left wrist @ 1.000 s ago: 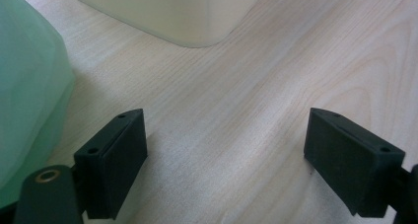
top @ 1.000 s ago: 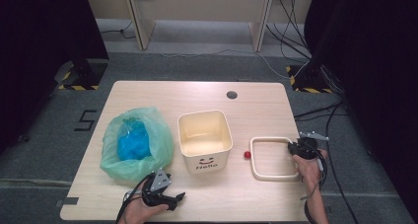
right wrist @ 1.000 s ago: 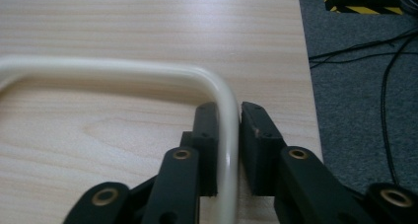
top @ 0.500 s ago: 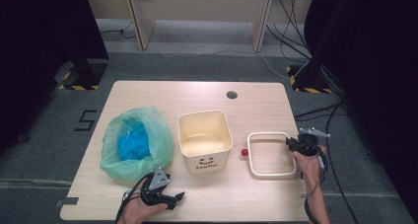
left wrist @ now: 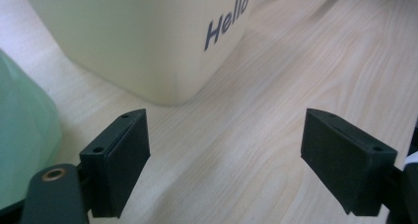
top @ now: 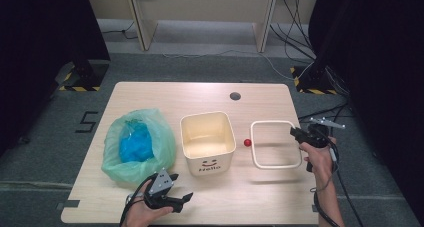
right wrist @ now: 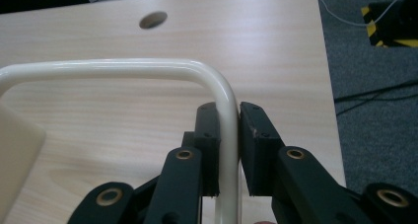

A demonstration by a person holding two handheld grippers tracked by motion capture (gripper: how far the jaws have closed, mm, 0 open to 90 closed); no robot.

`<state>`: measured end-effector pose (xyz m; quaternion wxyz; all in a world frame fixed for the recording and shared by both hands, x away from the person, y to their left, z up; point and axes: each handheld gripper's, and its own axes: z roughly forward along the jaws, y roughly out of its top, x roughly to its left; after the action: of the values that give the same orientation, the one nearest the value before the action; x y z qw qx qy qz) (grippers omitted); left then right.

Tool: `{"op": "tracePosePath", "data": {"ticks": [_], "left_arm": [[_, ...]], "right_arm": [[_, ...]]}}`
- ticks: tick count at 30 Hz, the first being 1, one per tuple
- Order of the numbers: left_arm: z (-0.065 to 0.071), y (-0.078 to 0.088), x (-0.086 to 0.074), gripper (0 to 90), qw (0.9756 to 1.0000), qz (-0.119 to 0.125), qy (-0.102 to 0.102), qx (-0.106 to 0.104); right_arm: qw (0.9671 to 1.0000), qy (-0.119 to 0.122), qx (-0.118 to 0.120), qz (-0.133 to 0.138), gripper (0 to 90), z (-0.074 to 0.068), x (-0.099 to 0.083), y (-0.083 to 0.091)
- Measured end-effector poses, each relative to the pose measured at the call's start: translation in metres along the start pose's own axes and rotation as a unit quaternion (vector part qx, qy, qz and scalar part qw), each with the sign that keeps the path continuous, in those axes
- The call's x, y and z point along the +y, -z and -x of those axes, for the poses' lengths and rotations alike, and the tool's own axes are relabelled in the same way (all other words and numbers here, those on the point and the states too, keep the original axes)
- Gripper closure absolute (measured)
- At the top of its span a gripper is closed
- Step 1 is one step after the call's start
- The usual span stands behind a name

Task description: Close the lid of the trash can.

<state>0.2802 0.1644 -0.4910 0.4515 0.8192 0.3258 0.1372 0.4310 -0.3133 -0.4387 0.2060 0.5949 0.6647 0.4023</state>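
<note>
A cream rectangular ring (top: 272, 122) hangs level just above the table at the right, casting a shadow below it. My right gripper (top: 294, 132) is shut on its right side; in the right gripper view the pads (right wrist: 209, 135) press on the ring's tube (right wrist: 123, 67) just below a rounded corner. A cream bin (top: 210, 162) with "Hello" printed on it stands at the table's middle. My left gripper (top: 181, 188) stands open near the front edge, left of the bin's front. In the left gripper view, bare wood lies between its jaws, with the bin (left wrist: 148, 36) just ahead.
A green bag (top: 145, 119) with blue contents lies left of the bin and shows at the left gripper view's edge (left wrist: 19, 150). A small red ball (top: 246, 142) sits between bin and ring. A round cable hole (top: 235, 95) is near the table's far edge.
My right gripper has risen with the ring, which has come off the table. My left gripper has risen slightly, still open.
</note>
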Motion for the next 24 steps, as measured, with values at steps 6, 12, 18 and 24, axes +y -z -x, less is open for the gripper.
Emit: {"op": "tracePosePath", "data": {"ticks": [6,12,18,24], "left_arm": [[0.006,0.003,0.014,17.8,0.9998,0.018,-0.012,-0.001],[0.006,0.006,0.026,17.8,0.9993,0.033,-0.017,0.006],[0.009,0.012,0.043,17.7,0.9981,0.057,-0.022,0.005],[0.010,0.014,0.057,17.7,0.9965,0.076,-0.030,0.014]], "right_arm": [[0.9994,0.022,0.016,0.022,79.1,-0.020,0.031,0.012],[0.9982,0.030,0.042,0.030,79.1,-0.042,0.052,0.014],[0.9960,0.041,0.071,0.036,79.1,-0.066,0.071,0.013],[0.9927,0.055,0.101,0.035,79.1,-0.098,0.087,0.010]]}}
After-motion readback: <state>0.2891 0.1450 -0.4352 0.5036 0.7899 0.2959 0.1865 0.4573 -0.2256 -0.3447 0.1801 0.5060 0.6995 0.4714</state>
